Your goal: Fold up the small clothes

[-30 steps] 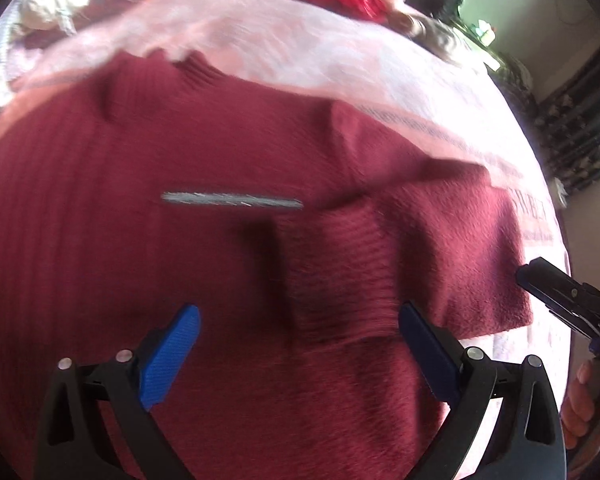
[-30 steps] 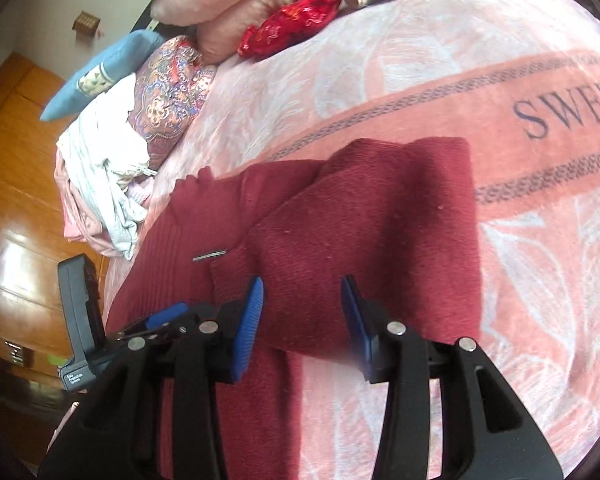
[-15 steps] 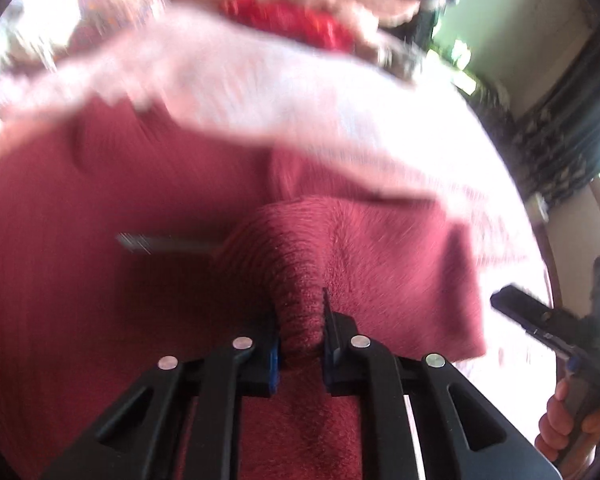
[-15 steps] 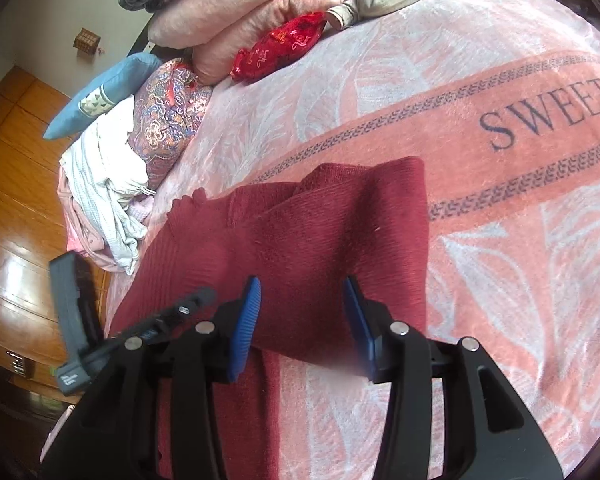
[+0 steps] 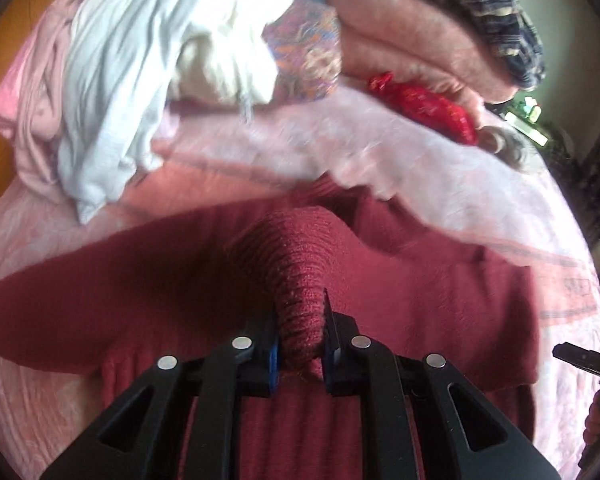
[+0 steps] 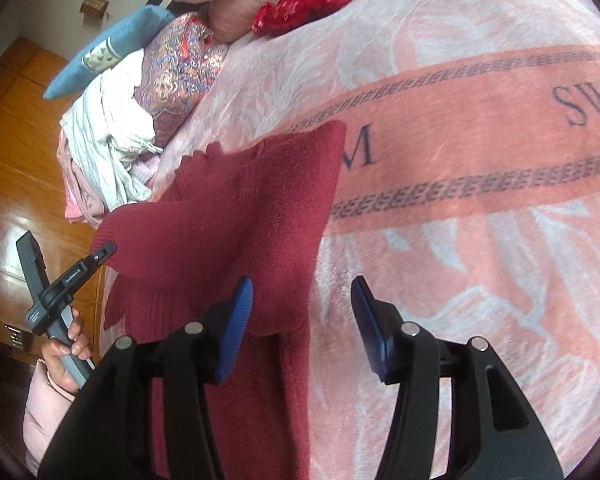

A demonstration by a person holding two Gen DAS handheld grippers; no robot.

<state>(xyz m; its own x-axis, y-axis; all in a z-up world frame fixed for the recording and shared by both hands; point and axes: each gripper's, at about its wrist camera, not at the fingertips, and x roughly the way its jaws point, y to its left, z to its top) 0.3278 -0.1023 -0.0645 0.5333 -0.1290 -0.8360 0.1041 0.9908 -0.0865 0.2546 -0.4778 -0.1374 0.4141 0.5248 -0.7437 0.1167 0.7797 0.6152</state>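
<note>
Left hand-held gripper (image 5: 300, 340): pads clamped on the ribbed cuff (image 5: 300, 304) of the maroon sweater (image 5: 440, 300); the sleeve rises from the cloth ahead into the jaws. Sweater body spreads left, right and below this gripper, flat on the pink blanket (image 5: 440, 176) of the bed.

Right hand-held gripper (image 6: 304, 320): jaws wide, holding nothing. Its left pad (image 6: 236, 332) sits above the sweater's edge; its right pad is over bare blanket.

Ahead and left of the right gripper: white clothes (image 6: 108, 136), patterned pillow (image 6: 180, 76), red pouch (image 6: 308, 0). The left gripper's handle shows at far left, held in a hand (image 6: 66, 348).
</note>
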